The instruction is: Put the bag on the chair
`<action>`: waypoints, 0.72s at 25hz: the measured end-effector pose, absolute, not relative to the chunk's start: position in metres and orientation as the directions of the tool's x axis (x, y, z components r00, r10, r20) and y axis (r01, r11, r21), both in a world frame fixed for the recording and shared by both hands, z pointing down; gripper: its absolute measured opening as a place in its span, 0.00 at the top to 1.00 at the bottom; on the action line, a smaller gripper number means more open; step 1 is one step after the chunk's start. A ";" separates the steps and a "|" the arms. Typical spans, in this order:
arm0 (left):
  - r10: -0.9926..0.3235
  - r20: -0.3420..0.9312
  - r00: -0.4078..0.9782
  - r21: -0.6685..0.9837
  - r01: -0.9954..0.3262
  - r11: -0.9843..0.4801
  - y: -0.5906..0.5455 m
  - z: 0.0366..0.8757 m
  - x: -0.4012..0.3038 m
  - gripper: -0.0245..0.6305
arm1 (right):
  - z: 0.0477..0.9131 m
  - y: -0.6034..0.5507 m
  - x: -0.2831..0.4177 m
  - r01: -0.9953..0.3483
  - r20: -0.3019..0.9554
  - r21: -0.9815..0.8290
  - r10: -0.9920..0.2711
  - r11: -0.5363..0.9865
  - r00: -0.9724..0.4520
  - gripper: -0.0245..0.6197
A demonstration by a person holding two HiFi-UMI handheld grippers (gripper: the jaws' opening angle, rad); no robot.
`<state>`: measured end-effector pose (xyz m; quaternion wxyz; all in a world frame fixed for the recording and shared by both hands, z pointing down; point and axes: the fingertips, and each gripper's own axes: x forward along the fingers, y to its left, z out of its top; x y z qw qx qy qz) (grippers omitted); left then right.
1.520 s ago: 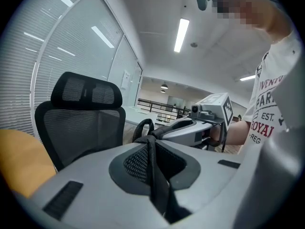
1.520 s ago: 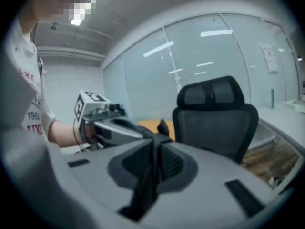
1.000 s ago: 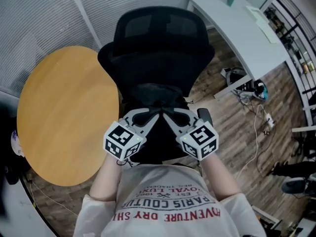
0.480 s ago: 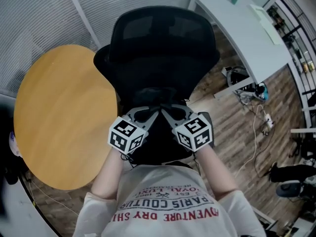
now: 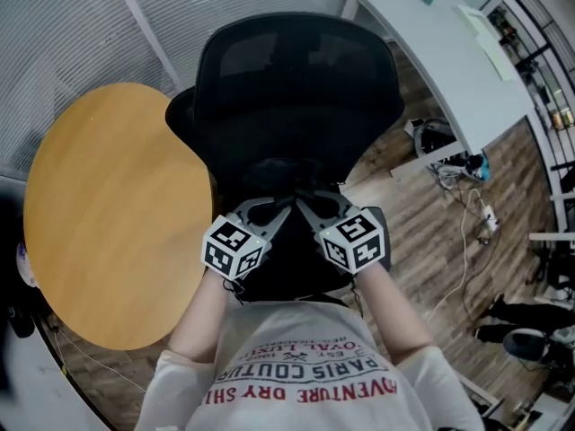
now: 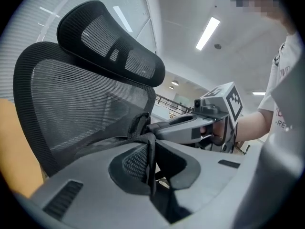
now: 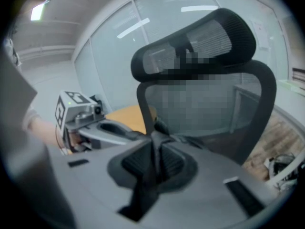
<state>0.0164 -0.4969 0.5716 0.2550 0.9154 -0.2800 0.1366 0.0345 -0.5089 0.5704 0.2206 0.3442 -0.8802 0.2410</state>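
A black mesh office chair (image 5: pixel 292 106) stands right in front of me, headrest at the top. Over its seat hangs a black bag (image 5: pixel 278 173), dark against the chair and hard to outline. My left gripper (image 5: pixel 284 207) and right gripper (image 5: pixel 302 205) meet tip to tip above it, each shut on a black strap. In the left gripper view the strap (image 6: pixel 150 163) is pinched between the pads, the chair back (image 6: pixel 81 104) behind. In the right gripper view a strap (image 7: pixel 153 168) is clamped likewise, the left gripper (image 7: pixel 102 130) beside it.
A round wooden table (image 5: pixel 108 205) stands close at the chair's left. A white desk (image 5: pixel 440 43) is at the back right, with cables and a power strip (image 5: pixel 463 173) on the wood floor below it. Blinds cover the far glass wall.
Both grippers have drawn slightly closer together and edged toward the chair back, still holding the straps.
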 end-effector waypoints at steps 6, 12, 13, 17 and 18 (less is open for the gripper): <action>-0.426 0.443 0.789 0.387 -0.597 -0.702 -0.498 0.604 0.022 0.87 | 0.602 -0.504 0.041 -0.726 0.573 -0.267 -0.501 0.634 -0.648 0.87; -0.411 0.502 0.761 0.398 -0.625 -0.671 -0.496 0.639 0.020 0.88 | 0.643 -0.494 0.046 -0.749 0.661 -0.249 -0.457 0.615 -0.595 0.87; -0.417 0.501 0.758 0.401 -0.630 -0.665 -0.496 0.642 0.020 0.88 | 0.649 -0.493 0.049 -0.756 0.671 -0.252 -0.453 0.604 -0.586 0.87; -0.464 0.480 0.744 0.364 -0.651 -0.666 -0.493 0.654 0.025 0.88 | 0.670 -0.491 0.059 -0.786 0.703 -0.257 -0.449 0.562 -0.551 0.86; -0.475 0.473 0.742 0.354 -0.654 -0.669 -0.493 0.656 0.027 0.87 | 0.674 -0.491 0.060 -0.793 0.713 -0.247 -0.450 0.557 -0.538 0.86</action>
